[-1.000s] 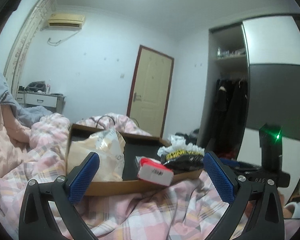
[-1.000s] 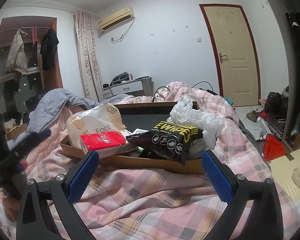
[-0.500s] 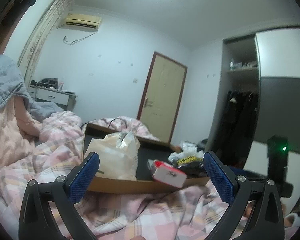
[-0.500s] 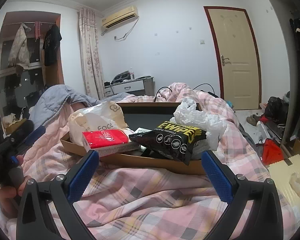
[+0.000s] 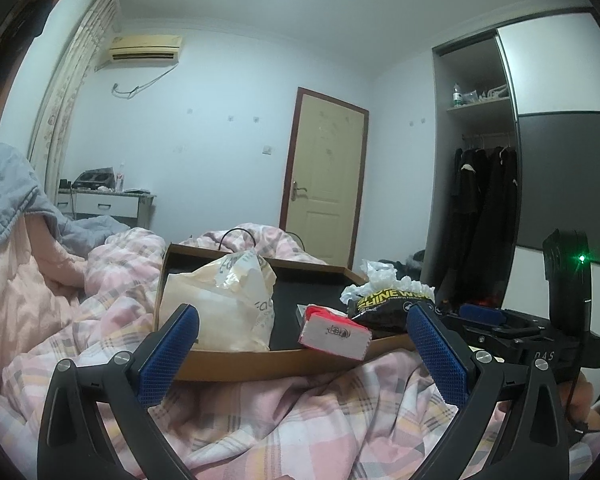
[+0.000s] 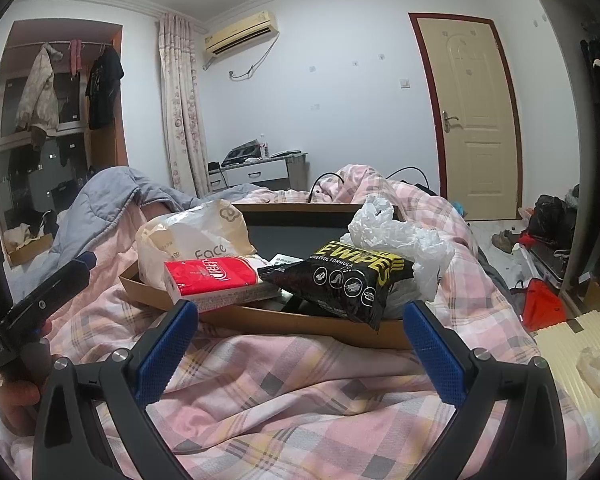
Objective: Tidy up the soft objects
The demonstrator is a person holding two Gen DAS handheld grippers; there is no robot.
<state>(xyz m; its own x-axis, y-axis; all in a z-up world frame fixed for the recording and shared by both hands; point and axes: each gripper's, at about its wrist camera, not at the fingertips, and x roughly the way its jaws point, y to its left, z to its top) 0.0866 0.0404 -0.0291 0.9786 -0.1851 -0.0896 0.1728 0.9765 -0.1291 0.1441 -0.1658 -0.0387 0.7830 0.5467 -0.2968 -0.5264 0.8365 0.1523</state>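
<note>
So here's the setup: a shallow cardboard tray (image 6: 260, 318) sits on a bed covered with a pink checked quilt (image 6: 280, 392), and the soft stuff is all piled in it. There's a beige tissue bag (image 6: 188, 240) at the left end, a red tissue pack (image 6: 212, 278) lying just in front of it and poking over the near rim, a black wipes pack (image 6: 352, 280) on the right that also hangs over the rim, and a crumpled white plastic bag (image 6: 400, 240) touching the wipes from behind.

The left hand-held gripper (image 5: 300, 344) and the right hand-held gripper (image 6: 300, 342) are both spread wide with nothing between the blue pads, and both hover over the quilt just short of the tray (each one shows up at the edge of the other's camera, so they're side by side).

Honestly can't say which stage this is. Everything soft already sits in the tray, so it could be gathered and done, or it could be a messy heap waiting to be sorted. If something does get picked, I'd guess the red pack or the wipes are easiest, since their edges overhang. These packs squash, so a grip across the short side looks safest.
</note>
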